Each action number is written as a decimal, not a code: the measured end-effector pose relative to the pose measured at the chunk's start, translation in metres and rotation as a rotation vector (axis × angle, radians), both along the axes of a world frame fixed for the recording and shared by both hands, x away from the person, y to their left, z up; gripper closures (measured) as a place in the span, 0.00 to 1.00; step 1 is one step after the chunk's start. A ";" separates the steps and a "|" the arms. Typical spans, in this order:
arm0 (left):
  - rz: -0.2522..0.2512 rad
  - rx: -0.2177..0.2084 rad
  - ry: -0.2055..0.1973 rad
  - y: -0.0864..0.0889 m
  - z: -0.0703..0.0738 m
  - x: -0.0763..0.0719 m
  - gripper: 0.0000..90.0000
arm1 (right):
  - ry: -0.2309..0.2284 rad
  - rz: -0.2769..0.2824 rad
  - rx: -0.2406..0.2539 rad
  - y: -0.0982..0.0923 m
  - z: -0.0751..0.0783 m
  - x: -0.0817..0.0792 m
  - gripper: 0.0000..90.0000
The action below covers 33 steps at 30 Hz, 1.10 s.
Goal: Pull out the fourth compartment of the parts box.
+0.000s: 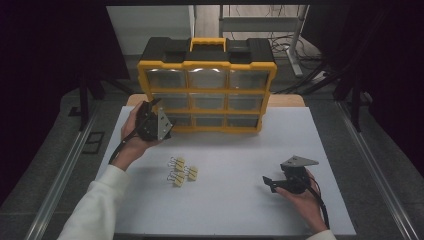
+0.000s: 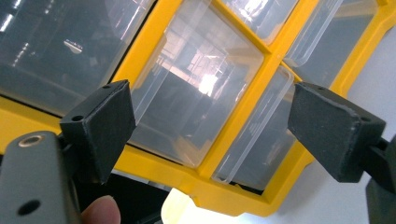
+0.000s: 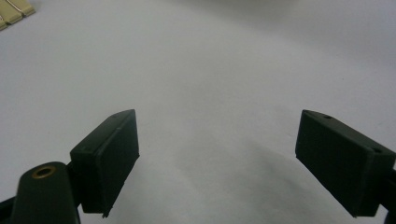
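Both tools point(image 2: 210, 135) point(image 3: 217, 158) wide open

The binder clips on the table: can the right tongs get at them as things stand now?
Probably yes. The right tongs are open, and bare white table lies between them and the binder clips.

A drawer cabinet point(image 1: 207, 90) stands upright at the far edge of the table point(image 1: 240, 210), its drawers facing the person. The left gripper point(image 1: 167, 120) is held just in front of the cabinet's lower left corner, jaws spread on either side of the bottom-row drawers point(image 2: 205, 107). A small cluster of binder clips point(image 1: 181, 171) lies on the table nearer the person, left of centre. The right gripper point(image 1: 270, 182) rests at the near right of the table, well apart from the clips, jaws spread and pointing left.
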<state>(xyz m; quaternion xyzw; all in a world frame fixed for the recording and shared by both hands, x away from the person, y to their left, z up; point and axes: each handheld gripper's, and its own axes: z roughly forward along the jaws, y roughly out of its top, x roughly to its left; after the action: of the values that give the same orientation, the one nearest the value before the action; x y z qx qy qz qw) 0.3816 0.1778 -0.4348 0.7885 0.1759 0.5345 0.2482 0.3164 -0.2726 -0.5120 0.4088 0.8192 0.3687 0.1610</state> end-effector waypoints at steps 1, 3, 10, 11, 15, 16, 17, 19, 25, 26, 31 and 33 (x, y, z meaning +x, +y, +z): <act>-0.001 -0.001 -0.003 -0.001 0.000 0.001 0.17 | 0.000 0.000 0.000 0.000 0.000 0.000 0.16; -0.002 -0.003 -0.004 -0.002 0.001 0.002 0.17 | 0.002 -0.001 0.001 0.000 0.000 0.000 0.16; -0.003 0.020 -0.016 -0.003 0.002 0.005 0.18 | 0.000 -0.001 0.000 0.000 0.000 0.000 0.16; -0.005 0.011 -0.021 -0.003 0.001 0.006 0.18 | -0.001 -0.001 0.000 0.000 0.000 0.000 0.16; -0.003 0.016 -0.020 -0.004 0.002 0.008 0.18 | 0.001 -0.001 -0.001 0.000 0.000 0.000 0.16; -0.003 0.014 -0.020 -0.004 0.002 0.008 0.18 | 0.001 0.000 -0.001 0.000 0.000 0.000 0.16; -0.004 0.018 -0.021 -0.004 0.003 0.008 0.18 | 0.002 -0.001 -0.002 0.000 0.000 0.000 0.16; -0.006 0.017 -0.023 -0.005 0.003 0.009 0.18 | 0.002 -0.001 -0.002 0.000 0.000 0.000 0.16; -0.005 0.029 -0.027 -0.008 0.004 0.011 0.19 | 0.002 -0.001 -0.002 0.000 0.000 0.000 0.16; -0.005 0.033 -0.028 -0.008 0.004 0.012 0.18 | 0.002 -0.001 -0.003 0.000 0.000 0.000 0.16; 0.002 0.038 -0.031 -0.008 0.004 0.014 0.18 | 0.002 -0.001 -0.003 0.000 0.000 0.000 0.16; 0.003 0.038 -0.032 -0.008 0.004 0.015 0.19 | 0.003 -0.001 -0.003 0.000 0.000 0.000 0.16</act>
<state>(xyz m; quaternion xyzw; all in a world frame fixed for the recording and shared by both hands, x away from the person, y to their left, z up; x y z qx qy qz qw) 0.3964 0.1694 -0.4312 0.7843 0.1630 0.5504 0.2353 0.3164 -0.2728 -0.5121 0.4095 0.8198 0.3667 0.1608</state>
